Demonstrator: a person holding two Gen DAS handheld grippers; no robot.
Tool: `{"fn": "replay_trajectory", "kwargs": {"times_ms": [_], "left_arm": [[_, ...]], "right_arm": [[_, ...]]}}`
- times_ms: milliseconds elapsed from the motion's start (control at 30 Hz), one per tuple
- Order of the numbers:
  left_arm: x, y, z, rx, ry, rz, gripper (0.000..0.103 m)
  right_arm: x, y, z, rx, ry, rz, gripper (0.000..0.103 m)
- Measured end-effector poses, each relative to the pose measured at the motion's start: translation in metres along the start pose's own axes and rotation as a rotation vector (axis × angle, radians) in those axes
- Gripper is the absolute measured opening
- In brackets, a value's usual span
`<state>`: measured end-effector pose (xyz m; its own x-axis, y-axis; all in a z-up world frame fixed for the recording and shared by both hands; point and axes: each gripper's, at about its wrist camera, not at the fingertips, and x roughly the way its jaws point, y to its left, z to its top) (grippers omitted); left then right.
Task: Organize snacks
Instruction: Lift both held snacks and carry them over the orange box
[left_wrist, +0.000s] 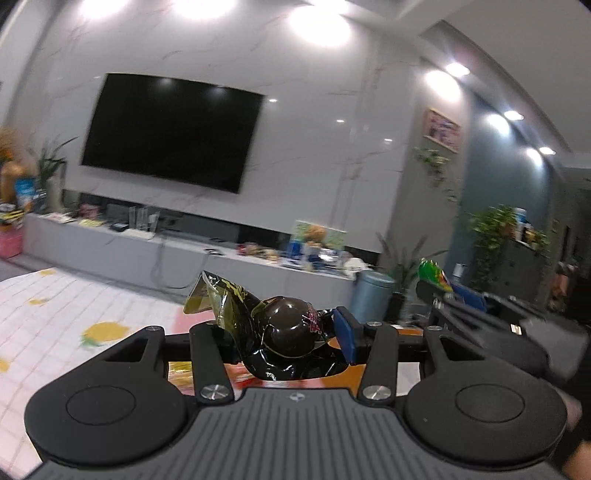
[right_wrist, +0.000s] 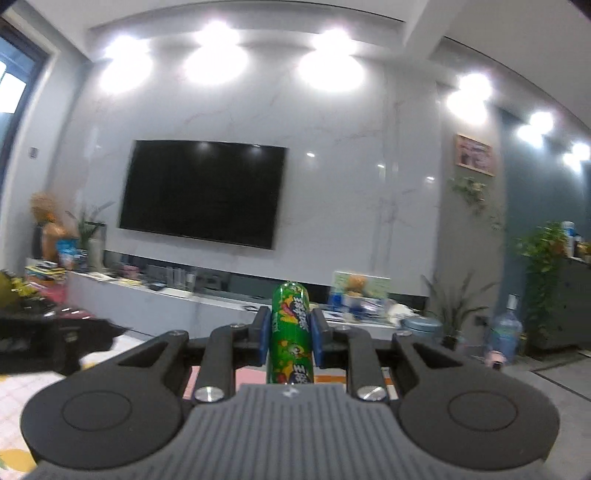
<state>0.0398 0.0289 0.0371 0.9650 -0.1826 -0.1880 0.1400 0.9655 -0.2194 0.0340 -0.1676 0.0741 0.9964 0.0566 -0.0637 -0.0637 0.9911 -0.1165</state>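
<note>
Two snacks ride aloft: the left tool (left_wrist: 280, 339) pinches a dark, crinkly wrapped candy (left_wrist: 291, 328) by its round, probably hard middle, while the right tool (right_wrist: 290, 338) clamps a light, slippery green packet (right_wrist: 290, 332) upright mid-body.

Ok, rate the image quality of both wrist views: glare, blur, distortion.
Left wrist view: ceiling lights blow out, fisheye bends the walls, the right gripper at the right edge is motion-smeared, the dark candy is sharp. Right wrist view: same glare, soft background, blurred left gripper at the left edge, crisp green pack.
</note>
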Motion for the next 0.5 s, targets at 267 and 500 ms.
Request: {"fn": "replay_trajectory", "kwargs": {"times_ms": [267, 500], "left_arm": [[0.048, -0.059, -0.003, 0.056, 0.051, -0.133, 0.053], [0.103, -0.098, -0.027, 0.056, 0.164, -0.202, 0.053]], "right_arm": [[0.033, -0.092, 0.001, 0.17, 0.163, -0.073, 0.02], [0.037, -0.138, -0.038, 0.36, 0.215, -0.09, 0.02]]}}
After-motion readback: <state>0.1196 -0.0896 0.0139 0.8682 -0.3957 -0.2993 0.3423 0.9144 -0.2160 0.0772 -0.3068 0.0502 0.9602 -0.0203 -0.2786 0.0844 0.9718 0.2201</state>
